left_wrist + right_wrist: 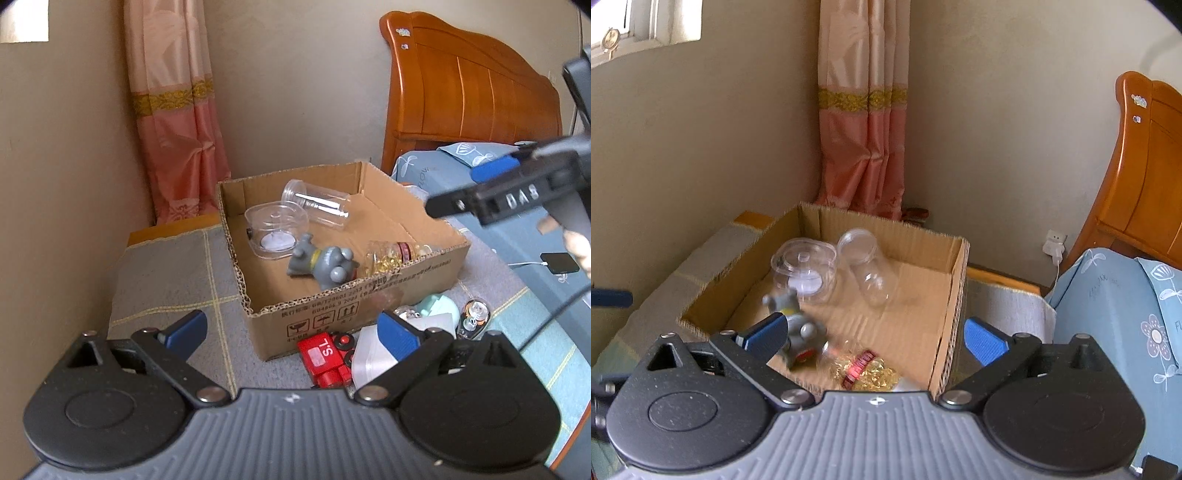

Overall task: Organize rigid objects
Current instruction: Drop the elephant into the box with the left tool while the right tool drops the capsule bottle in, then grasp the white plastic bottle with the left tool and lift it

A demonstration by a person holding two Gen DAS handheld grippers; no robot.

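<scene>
Cardboard forms the open box (pixel 369 291) on the cloth-covered desk (pixel 166 280), and it already contains a round clear container (pixel 275 230), a clear jar (pixel 317 203) on its side, a grey toy figure (pixel 321 264) and a bottle of yellow capsules (pixel 391 256). The right gripper (pixel 875 338) hovers over the box's near corner, released and empty, which suggests a drop-off step has ended. The left gripper (pixel 291 332), likewise released and empty, is near the red toy vehicle (pixel 327 360) outside the box's front wall; the likely next move is lowering to straddle it, then clenching.
</scene>
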